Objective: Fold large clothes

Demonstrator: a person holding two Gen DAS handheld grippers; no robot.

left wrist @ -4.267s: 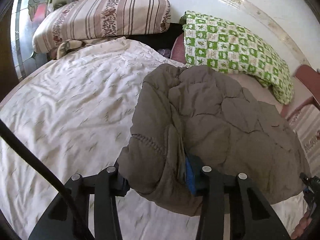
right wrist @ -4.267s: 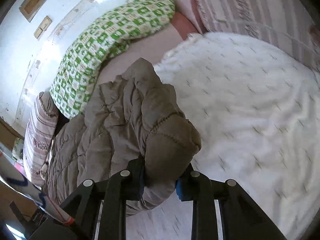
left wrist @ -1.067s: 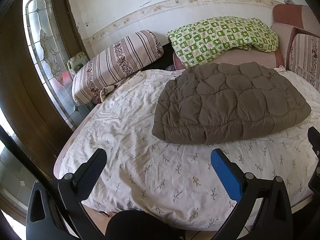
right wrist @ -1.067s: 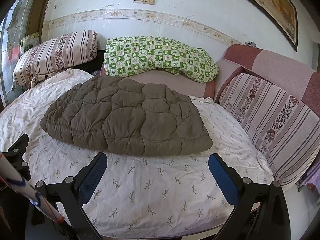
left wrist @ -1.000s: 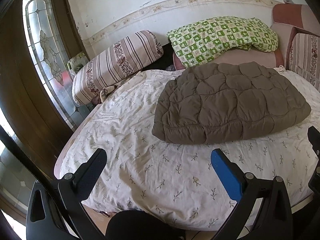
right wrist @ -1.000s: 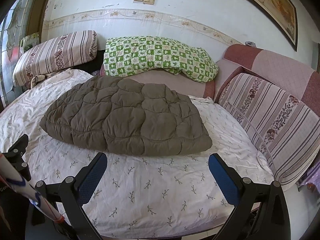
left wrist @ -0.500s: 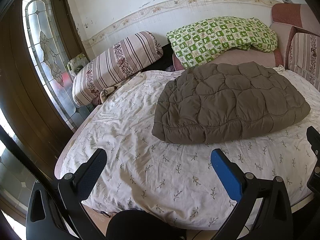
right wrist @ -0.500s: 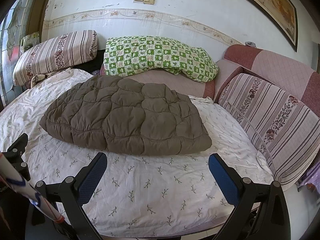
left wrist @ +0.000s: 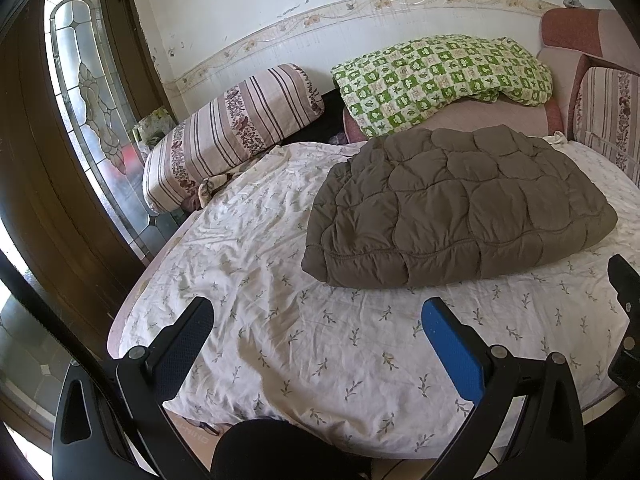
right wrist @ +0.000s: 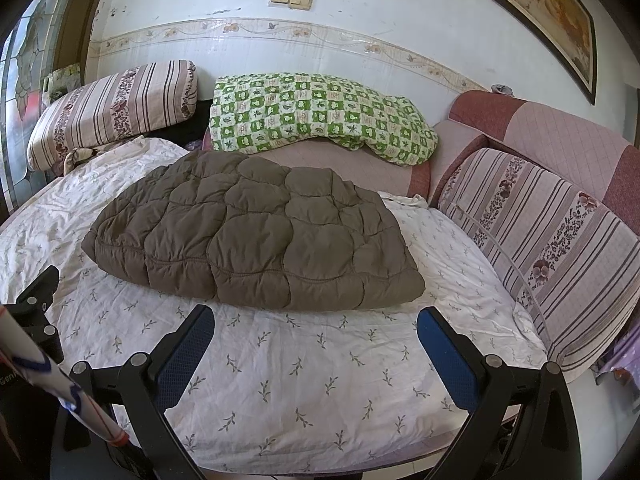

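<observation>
A: Gripper status?

B: Left gripper point(left wrist: 316, 316) jaws spread wide, nothing between the fingers, touching nothing. It hangs over the near edge of the bed sheet point(left wrist: 280, 320). Right gripper point(right wrist: 314, 324) same: fully spread, empty, above the sheet's near edge.

A: Where's the garment?

B: Brown quilted jacket point(left wrist: 460, 216) lies folded into a flat bundle on the sheet. From the left wrist view it's at about 1 o'clock from the fingertips, well apart from them. From the right wrist view point(right wrist: 256, 232) it's near 11–12 o'clock, its near edge just beyond the fingertips, no contact.

A: Surroundings?

B: Striped bolster point(left wrist: 232, 128) at 10 o'clock of the jacket, green checked blanket point(right wrist: 316, 116) behind it at 12, striped cushion point(right wrist: 552, 248) at 3 in the right view. Left gripper's body shows at the right view's lower left edge.
</observation>
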